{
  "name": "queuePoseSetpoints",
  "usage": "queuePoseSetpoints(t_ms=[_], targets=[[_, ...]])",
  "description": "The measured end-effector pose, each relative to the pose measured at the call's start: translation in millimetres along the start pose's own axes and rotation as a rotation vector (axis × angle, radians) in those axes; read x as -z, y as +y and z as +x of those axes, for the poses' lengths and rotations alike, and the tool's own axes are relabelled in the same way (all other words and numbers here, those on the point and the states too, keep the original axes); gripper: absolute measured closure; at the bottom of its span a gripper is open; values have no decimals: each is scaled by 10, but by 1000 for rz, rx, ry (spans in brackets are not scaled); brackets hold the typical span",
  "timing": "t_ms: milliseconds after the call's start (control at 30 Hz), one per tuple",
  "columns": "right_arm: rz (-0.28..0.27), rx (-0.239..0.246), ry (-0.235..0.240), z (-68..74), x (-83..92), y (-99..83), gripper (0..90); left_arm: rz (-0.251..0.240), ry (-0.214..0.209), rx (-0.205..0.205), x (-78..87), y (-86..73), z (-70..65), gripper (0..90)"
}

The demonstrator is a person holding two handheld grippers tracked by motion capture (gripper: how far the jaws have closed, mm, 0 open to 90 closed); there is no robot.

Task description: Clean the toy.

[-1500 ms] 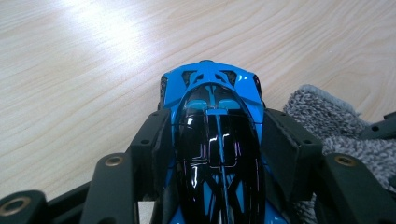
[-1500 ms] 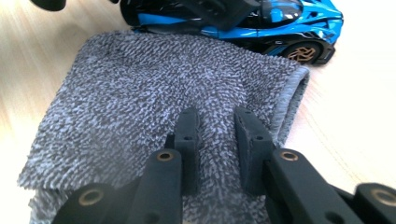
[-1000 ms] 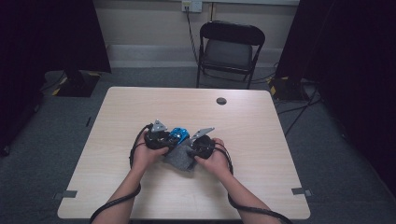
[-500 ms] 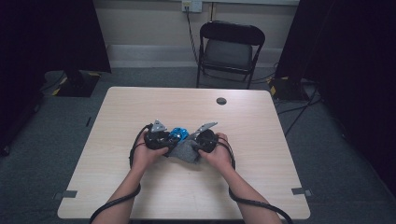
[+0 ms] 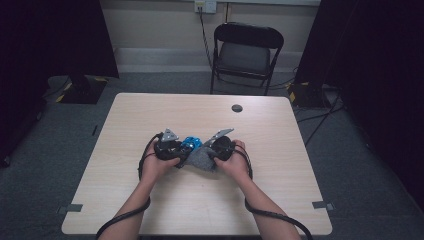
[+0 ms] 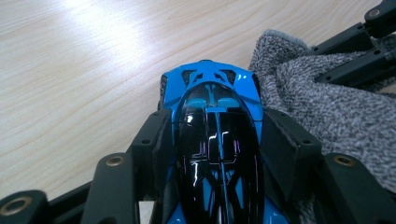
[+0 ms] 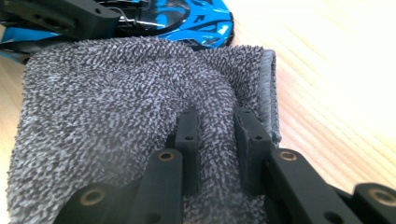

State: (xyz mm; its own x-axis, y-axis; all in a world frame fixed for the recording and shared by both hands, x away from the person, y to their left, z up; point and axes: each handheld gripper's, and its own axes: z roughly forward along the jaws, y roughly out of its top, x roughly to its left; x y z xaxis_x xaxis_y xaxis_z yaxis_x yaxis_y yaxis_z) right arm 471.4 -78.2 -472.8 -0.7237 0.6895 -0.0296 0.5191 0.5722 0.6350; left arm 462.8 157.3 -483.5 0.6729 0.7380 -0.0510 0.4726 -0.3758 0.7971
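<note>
Pale wood bench (image 5: 150, 200) is sitting centre-frame in the high view, with a folding chair (image 5: 247, 52) standing behind it at upper centre, and just below the middle of the frame the left gripper (image 5: 176, 146) is clamping its half-closed jaws on the sides of a blue and black toy car (image 6: 215, 140), while the right gripper (image 7: 217, 140) is pinching a fold of grey cloth (image 7: 116, 121) between nearly closed jaws, right beside the car. Judging from this, the cloth is being brought to wipe the car; its glossy shell could be slipping out of the side grip if the cloth is pushing hard, and the pinched fold could be pulling free or snagging on the left gripper's jaws.
</note>
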Motion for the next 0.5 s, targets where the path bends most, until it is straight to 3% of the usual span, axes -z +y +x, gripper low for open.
queuePoseSetpoints(t_ms=[500], targets=[[14,-34,-67,-147,-5,29,735,0,1,-4,1,0,2,444]])
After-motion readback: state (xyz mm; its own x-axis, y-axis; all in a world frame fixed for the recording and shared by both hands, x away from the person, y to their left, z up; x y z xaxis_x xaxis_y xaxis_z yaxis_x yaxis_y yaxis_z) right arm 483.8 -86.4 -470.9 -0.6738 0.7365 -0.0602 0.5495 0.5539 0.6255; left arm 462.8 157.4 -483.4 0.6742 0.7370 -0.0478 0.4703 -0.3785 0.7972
